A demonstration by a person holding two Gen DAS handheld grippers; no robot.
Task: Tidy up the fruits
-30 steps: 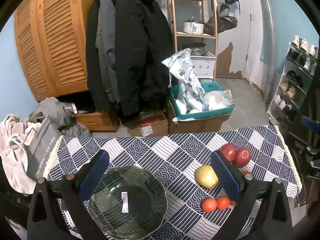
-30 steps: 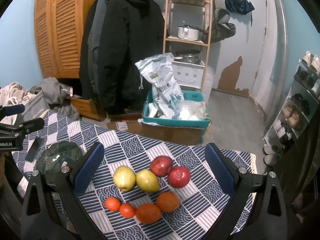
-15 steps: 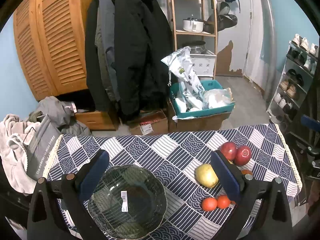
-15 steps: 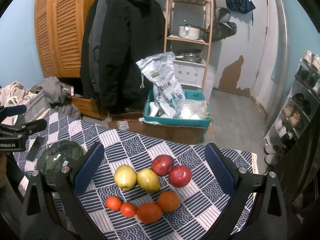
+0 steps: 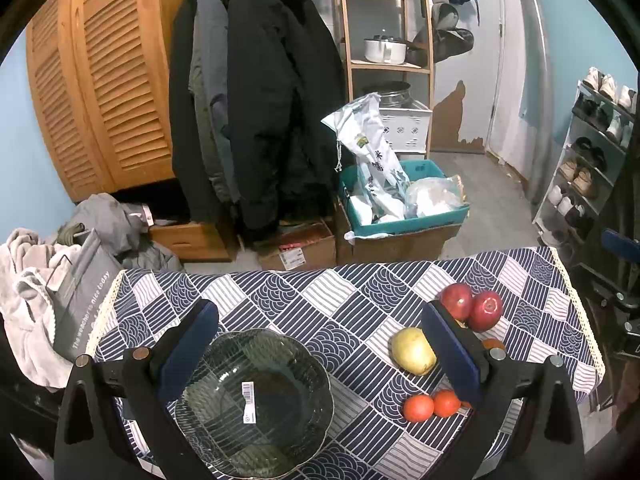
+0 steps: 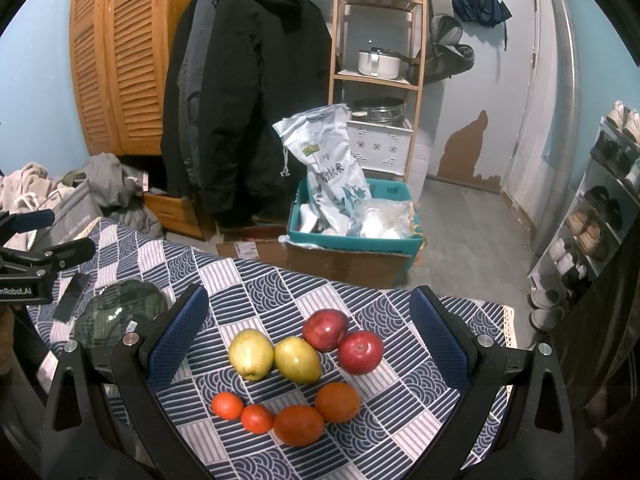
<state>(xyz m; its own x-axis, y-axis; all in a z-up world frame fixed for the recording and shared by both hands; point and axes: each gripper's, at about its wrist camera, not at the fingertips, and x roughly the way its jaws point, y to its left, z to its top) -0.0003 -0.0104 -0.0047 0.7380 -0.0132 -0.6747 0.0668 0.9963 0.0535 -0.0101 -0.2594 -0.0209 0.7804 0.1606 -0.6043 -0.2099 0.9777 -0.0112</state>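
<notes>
In the right wrist view two yellow pears (image 6: 251, 354) (image 6: 297, 359), two red apples (image 6: 325, 329) (image 6: 360, 351) and several oranges (image 6: 298, 425) lie on the blue patterned tablecloth (image 6: 256, 280). My right gripper (image 6: 306, 332) is open and empty, hovering above the fruit. In the left wrist view a dark glass bowl (image 5: 256, 400) with a barcode sticker sits on the cloth. My left gripper (image 5: 320, 344) is open and empty above the bowl. A pear (image 5: 413, 351), apples (image 5: 485, 310) and small oranges (image 5: 418, 408) lie to its right.
The table's far edge (image 5: 320, 272) drops to a floor with cardboard boxes (image 5: 396, 240), a teal bin (image 6: 356, 236) holding a rice bag, hanging coats (image 5: 256, 100) and a shelf (image 6: 376, 60). A grey bag (image 5: 80, 292) and clothes lie at the left. A shoe rack (image 6: 600, 208) stands right.
Both grippers drifted only slightly; the right view shifted a little so the fruit sits marginally lower. Nothing was grasped or moved.
</notes>
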